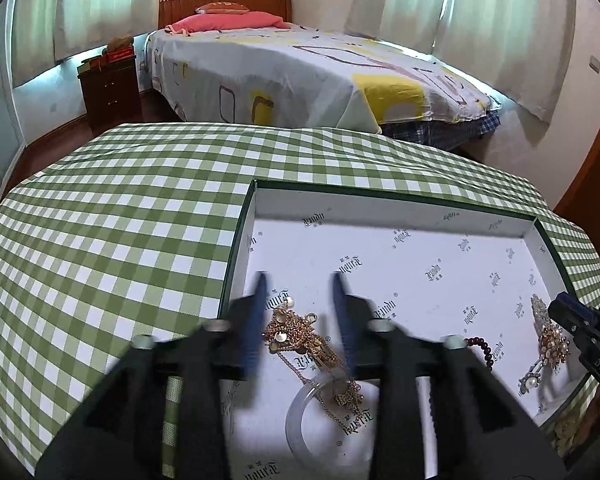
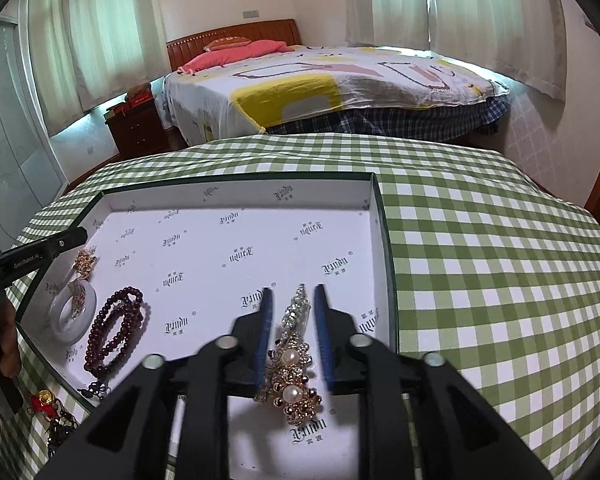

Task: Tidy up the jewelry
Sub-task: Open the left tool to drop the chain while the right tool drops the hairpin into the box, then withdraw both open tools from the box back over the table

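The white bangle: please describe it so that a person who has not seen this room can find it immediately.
On the green checked tablecloth sits a shallow white-lined box. The white bangle lies near its left wall, beside the dark red bead strand. It is the only plain, smooth, milky ring; a gold chain drapes over it.

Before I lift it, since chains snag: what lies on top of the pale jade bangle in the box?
A gold sequined chain necklace drapes across the pale translucent jade bangle, covering its upper rim. The bangle's lower arc is hidden behind the left gripper.
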A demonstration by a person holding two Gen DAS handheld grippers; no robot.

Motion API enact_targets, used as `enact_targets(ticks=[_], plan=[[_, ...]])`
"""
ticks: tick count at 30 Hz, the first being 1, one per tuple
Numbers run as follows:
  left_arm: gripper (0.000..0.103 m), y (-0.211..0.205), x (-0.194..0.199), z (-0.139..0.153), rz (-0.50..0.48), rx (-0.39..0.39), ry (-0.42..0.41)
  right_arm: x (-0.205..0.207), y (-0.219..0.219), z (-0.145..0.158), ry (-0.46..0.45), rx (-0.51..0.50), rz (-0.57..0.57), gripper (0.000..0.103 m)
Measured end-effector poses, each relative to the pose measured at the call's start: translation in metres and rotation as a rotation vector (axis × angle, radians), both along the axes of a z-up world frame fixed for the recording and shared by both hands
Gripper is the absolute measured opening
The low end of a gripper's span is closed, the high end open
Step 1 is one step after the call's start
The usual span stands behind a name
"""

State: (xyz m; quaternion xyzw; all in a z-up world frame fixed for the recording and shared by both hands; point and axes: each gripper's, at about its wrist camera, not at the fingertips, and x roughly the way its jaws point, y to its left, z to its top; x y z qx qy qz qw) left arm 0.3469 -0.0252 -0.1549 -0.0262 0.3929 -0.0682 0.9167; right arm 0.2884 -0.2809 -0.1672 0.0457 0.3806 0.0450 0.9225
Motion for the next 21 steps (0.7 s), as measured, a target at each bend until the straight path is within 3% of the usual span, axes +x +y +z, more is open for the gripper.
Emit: enact_targets(ticks=[3,8,21], plan=[[0.039,-0.002,-0.003,0.001,-0.007,0.016,-0.009,-0.002,0.001,0.001,-0.005,-0.004,0.003,0.031],[0.054,-0.001,-0.021,0.012,-0.022,0.014,-0.056,-0.008,0.001,0.01,-0.031,0.003,0.002,0.035],[0.056,0.004,-0.109,0.064,-0.031,0.005,-0.209,-0.066,0.016,0.05,-0.14,0.008,-0.009,0.037]])
